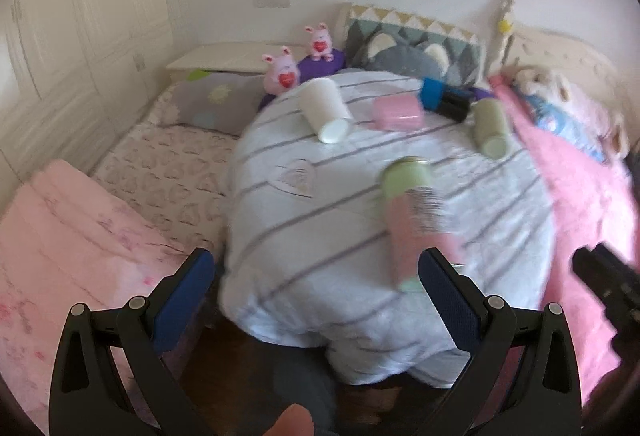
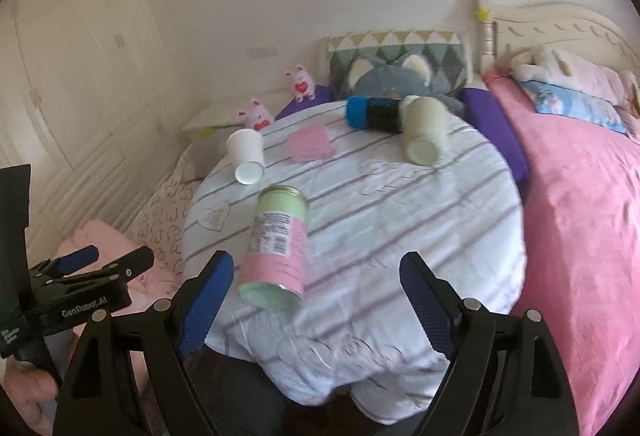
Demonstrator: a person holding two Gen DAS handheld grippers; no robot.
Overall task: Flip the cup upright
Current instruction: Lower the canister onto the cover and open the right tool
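Cups lie toppled across a round counter [image 2: 400, 236] draped in a white cloth with grey stripes. Nearest the camera, a pink and green cup [image 2: 276, 244] with a printed label lies on its side, its pale green end facing the near edge; in the left wrist view the same cup [image 1: 416, 220] is blurred and sits just ahead of the right-hand finger. Farther back on the left, a white paper cup [image 2: 246, 155] rests on its side with one round white end turned toward the viewer. A flat pink box [image 2: 310, 143] lies beside it toward the middle. At the far side, a black bottle with a blue end [image 2: 372, 113] lies sideways, touching a pale green cup [image 2: 424, 133] that is also tipped over.

Left gripper [image 1: 316, 296] hangs over the near edge of the counter with its blue-padded fingers [image 1: 184, 300] spread wide and nothing between them. Right gripper [image 2: 316, 304] is likewise wide open and empty, its fingers [image 2: 208, 304] framing the near end of the pink and green cup without touching it.

Behind the counter sit two small pink plush toys [image 2: 280, 95], a grey cat-eared cushion [image 2: 396, 79] and a patterned pillow. A bed with a pink blanket [image 2: 580, 215] runs along the right.
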